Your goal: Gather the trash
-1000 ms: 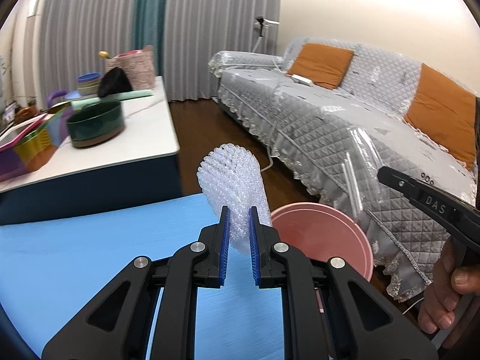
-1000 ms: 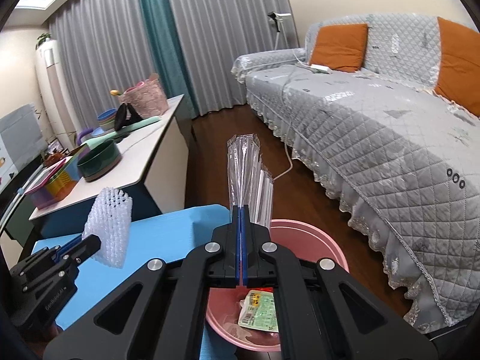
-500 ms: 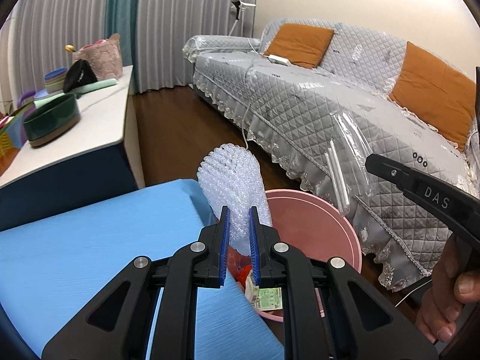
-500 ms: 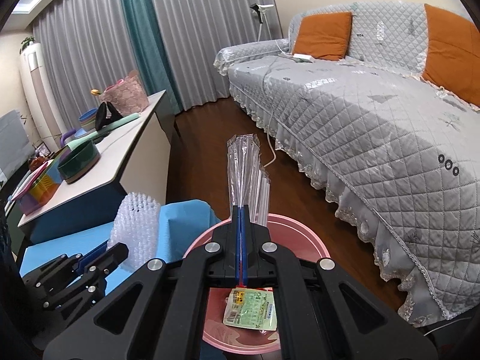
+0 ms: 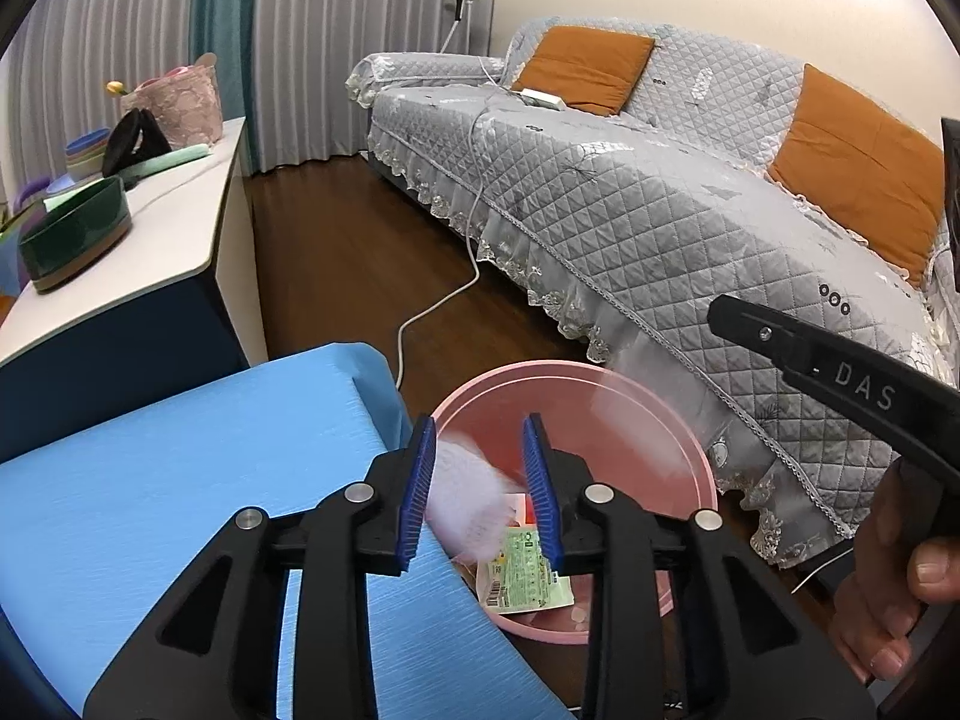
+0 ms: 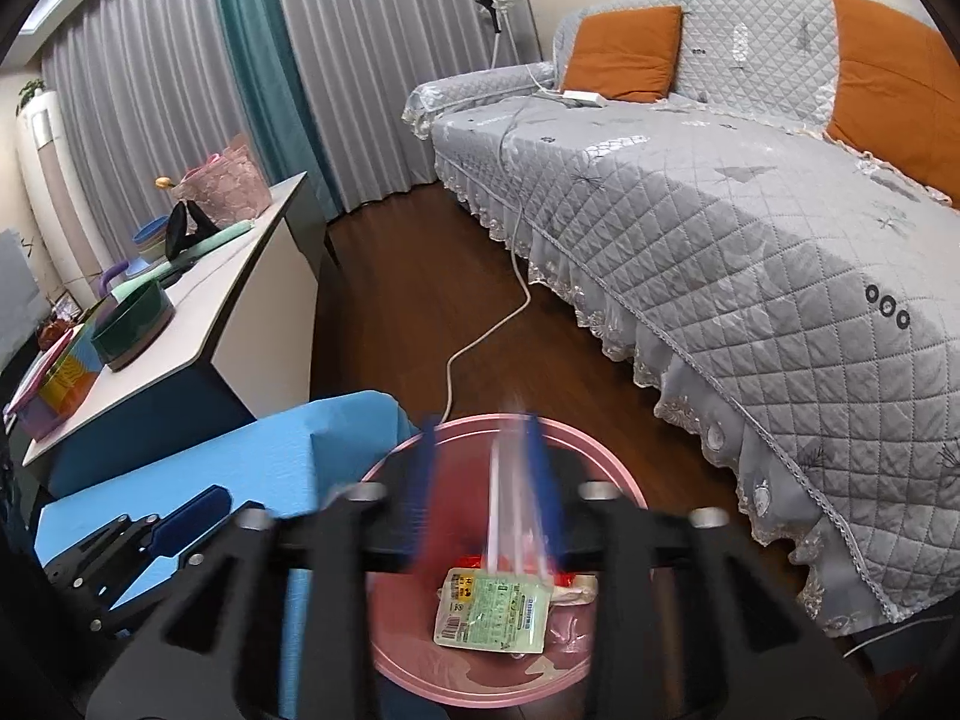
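A pink round basin (image 5: 684, 438) stands on the floor beside the blue table (image 5: 150, 480); it also shows in the right wrist view (image 6: 420, 672). My left gripper (image 5: 479, 486) is open above the basin, and the white bubble wrap piece (image 5: 465, 507) is falling, blurred, between its fingers. My right gripper (image 6: 487, 492) is open and motion-blurred above the basin, and the clear plastic wrapper (image 6: 510, 510) is dropping from it. A green and white packet (image 6: 495, 612) lies inside the basin. The other gripper's finger (image 5: 840, 372) shows at the right of the left wrist view.
A grey quilted sofa (image 5: 690, 204) with orange cushions stands to the right. A white cable (image 5: 444, 294) runs across the wooden floor. A white side table (image 5: 156, 252) at the left carries a green bowl (image 5: 75, 234) and a pink basket.
Both grippers have opened over the basin. The bubble wrap and the clear wrapper have left the fingers and are falling into it. Both grippers have moved nearer the basin.
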Demonstrator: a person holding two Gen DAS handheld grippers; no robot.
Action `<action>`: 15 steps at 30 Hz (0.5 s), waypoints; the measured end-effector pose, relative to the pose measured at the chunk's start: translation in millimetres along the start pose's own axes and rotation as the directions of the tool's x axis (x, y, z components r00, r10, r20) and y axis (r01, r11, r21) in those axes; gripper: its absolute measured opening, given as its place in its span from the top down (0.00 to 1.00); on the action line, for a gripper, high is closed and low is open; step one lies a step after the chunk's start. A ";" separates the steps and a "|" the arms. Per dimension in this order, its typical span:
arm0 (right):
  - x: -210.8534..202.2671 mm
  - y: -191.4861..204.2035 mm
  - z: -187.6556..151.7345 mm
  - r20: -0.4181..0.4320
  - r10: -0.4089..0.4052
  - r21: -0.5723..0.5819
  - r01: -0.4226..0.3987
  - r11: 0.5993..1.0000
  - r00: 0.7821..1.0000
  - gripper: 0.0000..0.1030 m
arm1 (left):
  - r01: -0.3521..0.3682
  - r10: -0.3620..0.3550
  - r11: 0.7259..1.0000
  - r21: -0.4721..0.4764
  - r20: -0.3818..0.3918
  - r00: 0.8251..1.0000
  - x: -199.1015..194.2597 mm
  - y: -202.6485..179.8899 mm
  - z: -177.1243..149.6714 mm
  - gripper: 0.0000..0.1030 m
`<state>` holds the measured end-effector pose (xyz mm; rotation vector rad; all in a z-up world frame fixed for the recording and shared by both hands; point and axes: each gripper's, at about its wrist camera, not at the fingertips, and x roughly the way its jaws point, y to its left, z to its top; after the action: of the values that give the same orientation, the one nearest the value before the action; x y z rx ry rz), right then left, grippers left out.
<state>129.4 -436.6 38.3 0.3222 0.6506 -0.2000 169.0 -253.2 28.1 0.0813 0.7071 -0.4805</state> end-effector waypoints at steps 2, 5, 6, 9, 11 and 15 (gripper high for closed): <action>-0.9 0.4 0.4 0.003 0.001 0.001 -0.001 1.000 1.000 0.56 | -0.003 0.003 1.000 -0.006 0.005 1.000 -2.1 2.2 0.4 0.64; -1.9 -0.5 0.9 0.006 -0.003 0.008 0.003 1.000 1.000 0.56 | -0.007 0.007 1.000 -0.012 0.009 1.000 -6.1 4.2 1.3 0.64; -2.1 -1.5 1.2 0.005 -0.002 0.015 0.002 1.000 1.000 0.55 | -0.009 0.009 1.000 -0.015 0.012 1.000 -8.9 5.2 1.3 0.63; -4.1 -2.0 2.2 0.007 0.001 0.031 -0.001 1.000 1.000 0.53 | -0.014 0.014 1.000 -0.020 0.022 1.000 -15.4 7.6 2.4 0.59; -6.6 -0.6 2.7 0.012 0.003 0.034 -0.004 0.999 1.000 0.51 | -0.017 0.018 1.000 -0.025 0.029 0.999 -21.5 10.1 3.5 0.57; -14.2 5.6 2.6 0.027 0.005 0.019 -0.005 1.000 1.000 0.45 | -0.027 0.029 0.999 -0.033 0.052 0.998 -38.9 17.0 5.4 0.52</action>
<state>121.4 -431.1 50.4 0.3393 0.6215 -0.2056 154.4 -223.9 55.7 0.0482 0.6613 -0.4429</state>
